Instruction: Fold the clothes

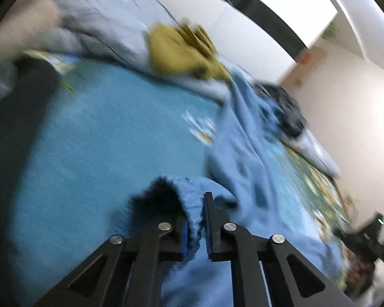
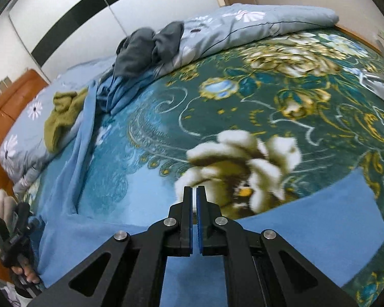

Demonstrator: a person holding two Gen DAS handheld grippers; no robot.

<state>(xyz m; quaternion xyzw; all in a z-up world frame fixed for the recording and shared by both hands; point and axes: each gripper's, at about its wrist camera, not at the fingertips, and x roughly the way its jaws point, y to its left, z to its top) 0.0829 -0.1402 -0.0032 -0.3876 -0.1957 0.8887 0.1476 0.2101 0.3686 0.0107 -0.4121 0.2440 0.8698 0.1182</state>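
- Left wrist view was motion-blurred; the left gripper had its jaws nearly together, pinching a fuzzy edge of the blue garment between the pads.
- The garment ran from that pinch up and right as a rumpled strip across the bed; its lower part was cut off behind the gripper body.
- Dark patch just left of the pinched fold: shadow or lining, could not tell.
- Olive garment lay on the pale floral duvet at the far side, smeared by blur. Dark grey clothes were right of it, outline unclear.
- Right gripper showed only as a dark blurred shape at the right edge of that view.
- Right wrist view was sharper: the right gripper had its jaws shut to a thin slit. Whether cloth was between the pads could not be made out.
- A flat blue cloth panel sat below and behind those fingers, its near edge hidden under the gripper.
- The floral bedspread covered most of the bed. The blue garment's long strip ran up toward the dark grey pile at the duvet.
- At the left edge, a hand held the other gripper, partly cropped.
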